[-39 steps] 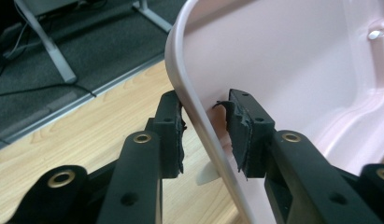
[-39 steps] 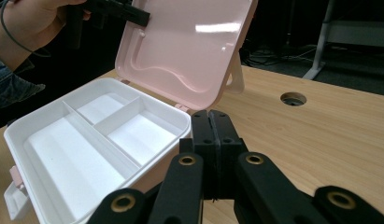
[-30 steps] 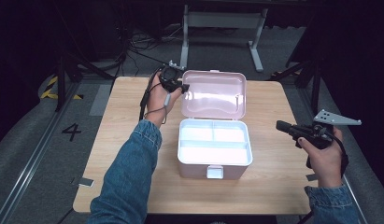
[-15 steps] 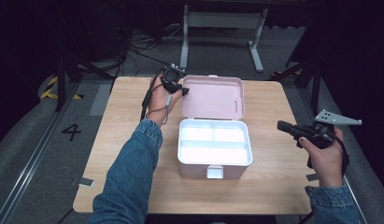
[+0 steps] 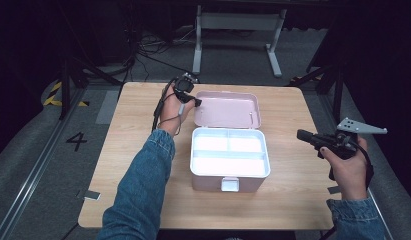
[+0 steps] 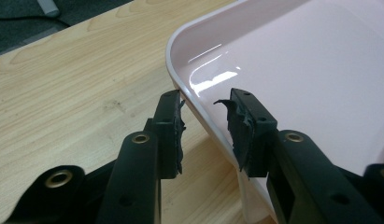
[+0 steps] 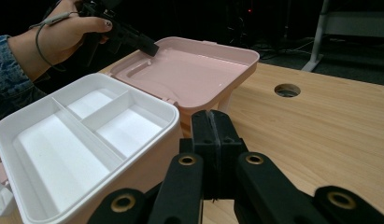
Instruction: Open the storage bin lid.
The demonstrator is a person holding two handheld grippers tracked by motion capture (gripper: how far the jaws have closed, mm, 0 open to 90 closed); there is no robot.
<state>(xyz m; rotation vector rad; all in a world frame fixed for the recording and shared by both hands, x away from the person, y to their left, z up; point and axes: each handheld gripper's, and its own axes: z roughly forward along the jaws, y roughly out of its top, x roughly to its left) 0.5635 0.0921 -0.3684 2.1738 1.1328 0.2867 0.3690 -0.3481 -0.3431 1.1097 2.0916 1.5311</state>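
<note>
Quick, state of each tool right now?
Left tool: open, its jaws astride the rim of the pink lid, not clamped on it.
Right tool: closed, holding nothing, beside the box.

Open pink box (image 5: 228,150) on wooden table (image 5: 118,165)

Storage box (image 5: 230,170) mid-table (image 5: 133,150), lid (image 5: 228,109) lying behind; left gripper (image 5: 195,102) at lid's left corner, right gripper (image 5: 304,136) rightward.
</note>
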